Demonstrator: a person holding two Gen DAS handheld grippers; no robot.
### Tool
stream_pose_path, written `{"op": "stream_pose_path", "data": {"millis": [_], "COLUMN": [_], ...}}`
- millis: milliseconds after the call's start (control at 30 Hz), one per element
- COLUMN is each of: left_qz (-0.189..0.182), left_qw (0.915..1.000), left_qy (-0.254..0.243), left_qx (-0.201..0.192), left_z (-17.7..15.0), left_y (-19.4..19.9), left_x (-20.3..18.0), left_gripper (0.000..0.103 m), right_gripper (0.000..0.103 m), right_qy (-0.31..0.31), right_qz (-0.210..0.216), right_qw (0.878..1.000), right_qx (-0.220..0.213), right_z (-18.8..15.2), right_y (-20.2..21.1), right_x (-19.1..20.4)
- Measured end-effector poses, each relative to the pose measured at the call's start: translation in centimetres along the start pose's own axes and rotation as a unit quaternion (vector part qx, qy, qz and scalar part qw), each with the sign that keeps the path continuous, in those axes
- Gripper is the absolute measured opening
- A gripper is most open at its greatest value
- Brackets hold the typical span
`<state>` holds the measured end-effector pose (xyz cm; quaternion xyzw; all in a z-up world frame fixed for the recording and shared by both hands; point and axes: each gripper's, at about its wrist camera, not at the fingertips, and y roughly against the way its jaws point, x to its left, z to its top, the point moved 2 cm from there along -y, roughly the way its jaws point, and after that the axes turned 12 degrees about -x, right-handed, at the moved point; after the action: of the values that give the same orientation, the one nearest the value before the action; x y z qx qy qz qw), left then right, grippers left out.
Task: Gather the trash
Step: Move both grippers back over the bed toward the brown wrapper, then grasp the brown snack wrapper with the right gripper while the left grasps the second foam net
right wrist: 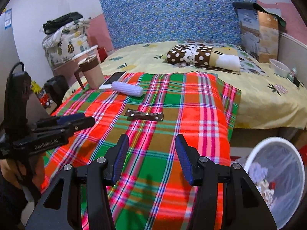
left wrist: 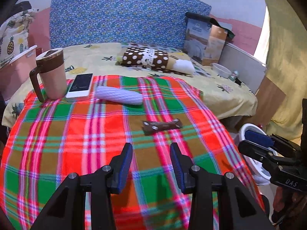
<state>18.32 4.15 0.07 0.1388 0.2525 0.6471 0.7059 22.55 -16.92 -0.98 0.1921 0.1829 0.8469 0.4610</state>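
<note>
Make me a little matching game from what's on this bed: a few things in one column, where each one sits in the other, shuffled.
Things:
1. mug
2. brown wrapper
3. white bowl
4. trash bin

Places:
A. on the floor, right of the bed
B. middle of the plaid blanket
C. far right of the yellow sheet
D. blanket's far left corner, beside the phone

Pairs: 1-D, 2-B, 3-C, 4-A

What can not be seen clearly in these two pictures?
- Trash bin: right wrist view, contents blurred behind its liner; left wrist view, mostly hidden behind the right tongs.
- Brown wrapper: print too small to read in both views.
- Small bottle near the bowl: too small to identify.
</note>
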Motion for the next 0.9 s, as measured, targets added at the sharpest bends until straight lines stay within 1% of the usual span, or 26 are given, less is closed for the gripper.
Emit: {"op": "stream_pose_path", "data": {"millis": [267, 500, 633, 800, 900], "left_qz": [0.022, 0.028, 0.032, 0.039, 0.038], "left_qw": [0.9996, 0.9992, 0.9989, 0.9985, 0.9983], "left_qy": [0.006, 0.010, 0.013, 0.021, 0.026], "left_qx": [0.017, 0.027, 0.030, 0.033, 0.035], "left_z": [1.2, 1.3, 1.3, 1.4, 1.5], "left_y": [-2.8, -3.8, -4.0, -4.3, -4.5], "left_x": [3.4, 5.2, 6.1, 7.3, 7.7], "left_gripper": [0.040, 0.040, 0.040, 0.040, 0.040], "right_gripper": [0.052, 0.052, 0.052, 0.052, 0.053], "right_qy": [0.041, 0.090, 0.109, 0.137, 0.138], "right_qz": [0.009, 0.020, 0.037, 0.069, 0.083], "right_qw": [0.999, 0.995, 0.992, 0.986, 0.984], "right_qx": [0.018, 0.042, 0.048, 0.058, 0.078], "right_z": [0.6, 0.7, 1.0, 1.0, 0.8], "right_y": [-3.4, -6.7, -8.3, -10.4, -11.7], "right_x": [0.8, 1.2, 1.5, 1.9, 1.8]}}
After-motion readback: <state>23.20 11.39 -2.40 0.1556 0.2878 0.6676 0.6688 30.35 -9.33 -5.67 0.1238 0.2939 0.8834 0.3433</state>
